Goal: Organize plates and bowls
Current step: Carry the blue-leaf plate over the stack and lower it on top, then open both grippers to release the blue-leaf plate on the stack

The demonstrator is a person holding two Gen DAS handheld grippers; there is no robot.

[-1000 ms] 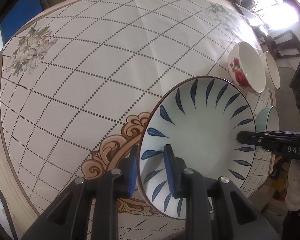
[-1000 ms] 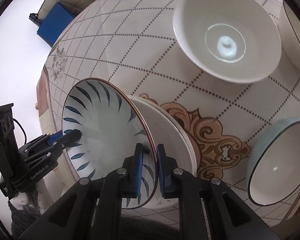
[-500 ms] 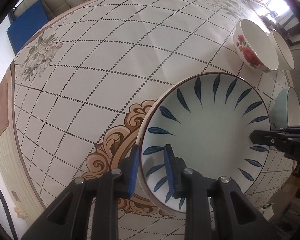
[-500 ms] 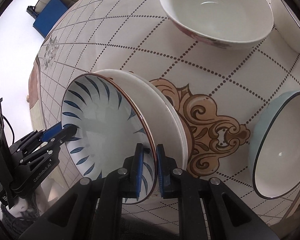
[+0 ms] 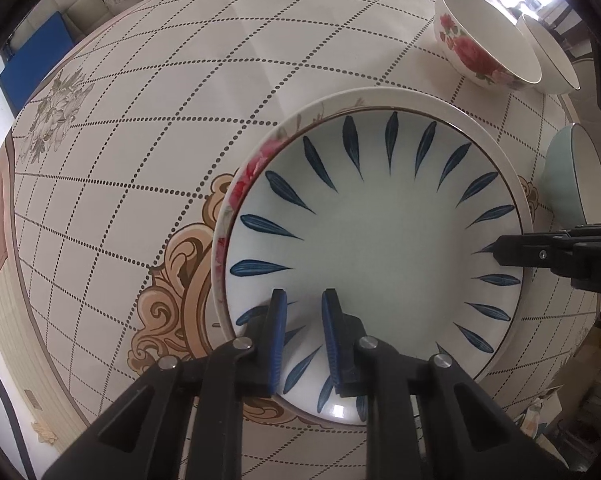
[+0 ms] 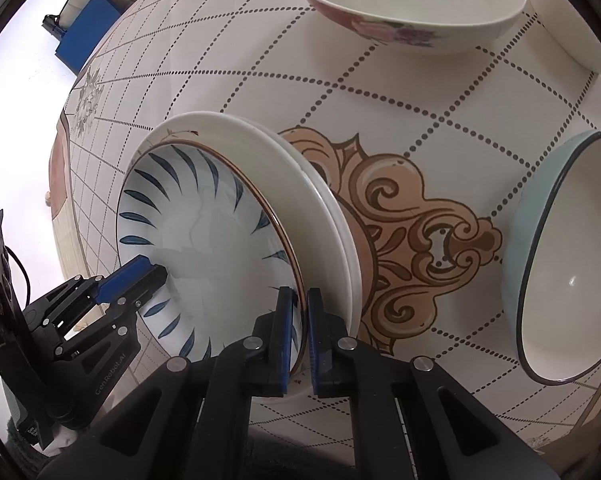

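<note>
A white plate with blue leaf marks [image 5: 380,248] [image 6: 204,232] lies nested in a larger white plate with red flowers on its rim [image 5: 244,176] [image 6: 320,168] on the table. My right gripper [image 6: 300,304] is shut on the leaf plate's near rim; the left wrist view has its tip [image 5: 500,250] at the plate's right edge. My left gripper [image 5: 304,300] points down over the plate's inside. Its jaws are closing, a narrow gap is left, and nothing is between the pads. The rim runs under its left finger. Its blue pad [image 6: 132,274] shows at the plate's far side.
A bowl with red roses [image 5: 484,40] [image 6: 412,8] and a plain white bowl [image 5: 552,52] stand behind the plates. A pale blue-green bowl [image 5: 576,176] [image 6: 564,260] is to their right. The patterned tablecloth [image 5: 180,100] stretches left. A blue object [image 5: 36,64] sits on the floor.
The leaf plate came down flat into the flowered plate. My left gripper's pads, which straddled the rim, now both stand over the plate's inside. The right gripper still holds the rim.
</note>
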